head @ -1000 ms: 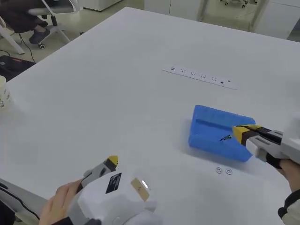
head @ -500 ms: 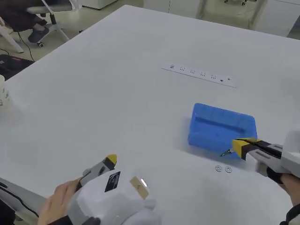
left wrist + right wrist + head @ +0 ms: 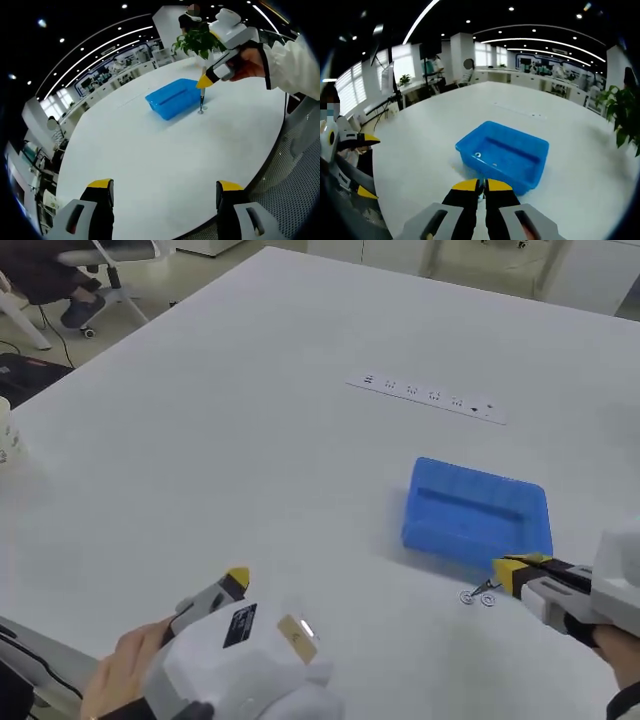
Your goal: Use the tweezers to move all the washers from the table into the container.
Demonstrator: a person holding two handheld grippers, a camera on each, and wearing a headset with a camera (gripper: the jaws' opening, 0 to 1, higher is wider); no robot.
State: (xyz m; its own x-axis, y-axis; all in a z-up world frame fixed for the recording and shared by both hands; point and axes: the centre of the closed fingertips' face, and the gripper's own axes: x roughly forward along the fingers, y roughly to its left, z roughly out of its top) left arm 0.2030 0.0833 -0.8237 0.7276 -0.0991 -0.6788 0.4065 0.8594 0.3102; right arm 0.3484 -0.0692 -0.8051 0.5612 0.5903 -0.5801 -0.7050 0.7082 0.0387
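The right gripper (image 3: 515, 575) has its jaws pressed together on the tweezers (image 3: 487, 589), whose tips point down at two washers (image 3: 467, 598) lying side by side on the white desk (image 3: 250, 440). I cannot tell whether the tips touch a washer. The washers lie just in front of the blue container (image 3: 478, 525), close to its near wall. In the right gripper view, a small pale speck on the container's floor may be a washer, but it is too small to be sure.

The left gripper (image 3: 165, 186) has its jaws spread wide and holds nothing. It is held low over the desk's near edge, well apart from the container.

A flat white power strip (image 3: 428, 400) lies beyond the container. A cup (image 3: 5, 435) stands at the desk's far left edge, a chair (image 3: 100, 270) on the floor past it. A plant (image 3: 197, 42) stands behind the right gripper in the left gripper view.
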